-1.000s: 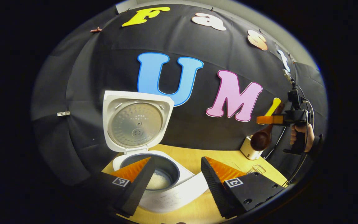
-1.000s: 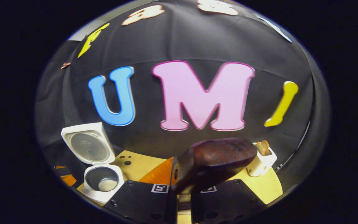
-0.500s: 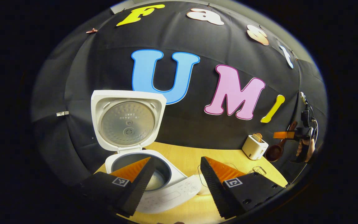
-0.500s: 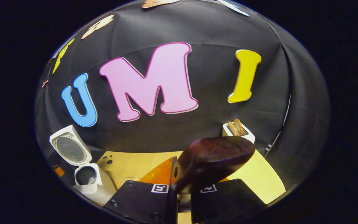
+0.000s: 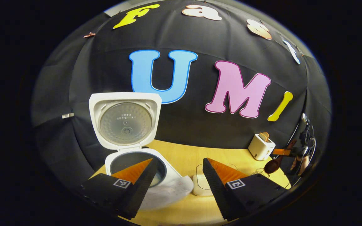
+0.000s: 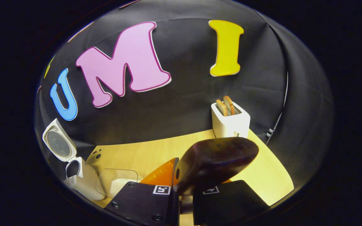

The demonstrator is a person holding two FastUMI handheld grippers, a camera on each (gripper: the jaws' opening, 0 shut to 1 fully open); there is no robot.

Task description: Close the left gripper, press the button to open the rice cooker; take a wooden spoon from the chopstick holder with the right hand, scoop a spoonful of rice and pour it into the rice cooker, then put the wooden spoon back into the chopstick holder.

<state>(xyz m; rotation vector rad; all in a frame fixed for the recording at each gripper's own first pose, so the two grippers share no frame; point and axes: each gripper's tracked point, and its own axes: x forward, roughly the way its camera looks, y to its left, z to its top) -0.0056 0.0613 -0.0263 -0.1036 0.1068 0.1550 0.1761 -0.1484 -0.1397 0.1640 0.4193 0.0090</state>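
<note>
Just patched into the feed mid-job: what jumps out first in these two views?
The rice cooker at the table's left stands with its white lid swung upright and the pot exposed. Up close in the right gripper view, the right gripper is clamped on the dark wooden spoon, bowl forward. Behind it, at the back right, sits the white chopstick holder with two wooden pieces poking out.

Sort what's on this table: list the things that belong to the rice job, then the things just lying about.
Belonging to the job:
- rice cooker, lid up
- wooden spoon, clamped in the right gripper
- clear rice container beside the cooker
- white chopstick holder at the back, two wooden utensils standing in it
- left gripper, jaws apart

Just lying about:
- wooden table, only as support
</note>
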